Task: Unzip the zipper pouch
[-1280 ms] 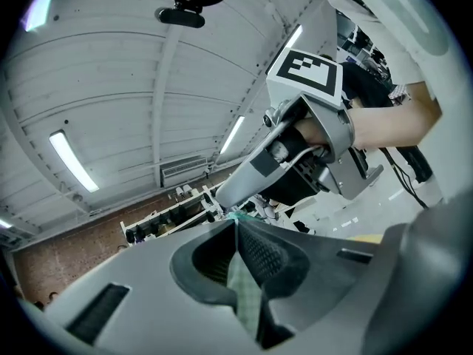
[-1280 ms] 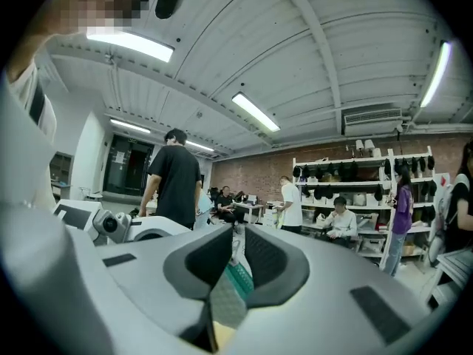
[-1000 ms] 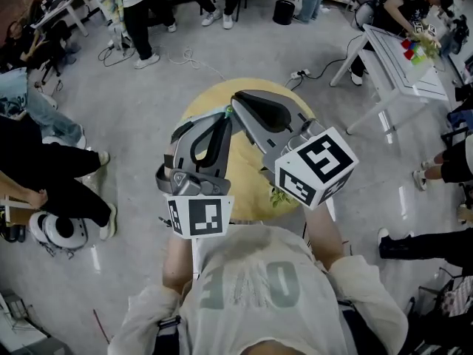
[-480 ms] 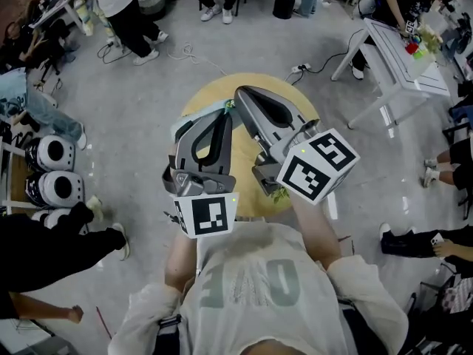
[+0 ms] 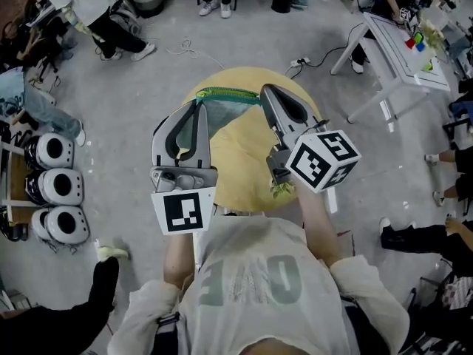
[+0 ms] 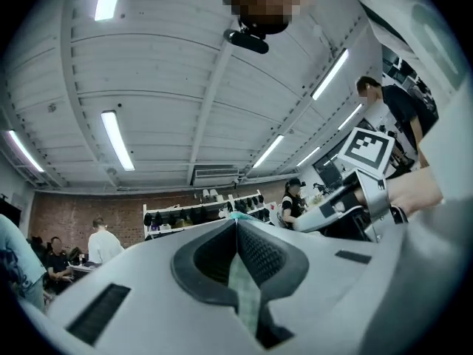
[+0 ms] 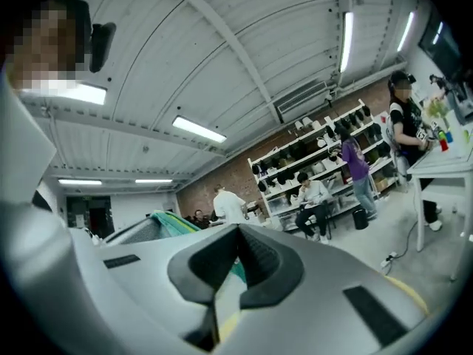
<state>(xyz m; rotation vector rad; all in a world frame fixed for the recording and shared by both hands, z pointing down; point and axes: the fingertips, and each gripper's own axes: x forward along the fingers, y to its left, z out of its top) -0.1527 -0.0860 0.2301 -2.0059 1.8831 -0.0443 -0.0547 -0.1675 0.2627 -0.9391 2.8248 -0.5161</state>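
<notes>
In the head view the left gripper (image 5: 197, 106) and the right gripper (image 5: 264, 93) hold a pale teal fabric zipper pouch (image 5: 235, 112) up between them above a round yellow table (image 5: 244, 168). Each pinches one upper corner, and the green zipper (image 5: 225, 93) is stretched along the top edge from one to the other. The zipper looks closed along all of its visible run, and the slider is too small to pick out. In the left gripper view the left gripper (image 6: 236, 226) has its jaws pressed together on a thin strip of the pouch (image 6: 244, 298). In the right gripper view the right gripper (image 7: 238, 234) is likewise clamped, with a sliver of teal cloth between its pads, and more of the pouch (image 7: 171, 224) shows to the left. I judge the task barely begun: both ends are gripped and the pouch is tensioned, but the zipper is not yet drawn open, and I cannot tell whether the right gripper has the pull tab or only cloth
</notes>
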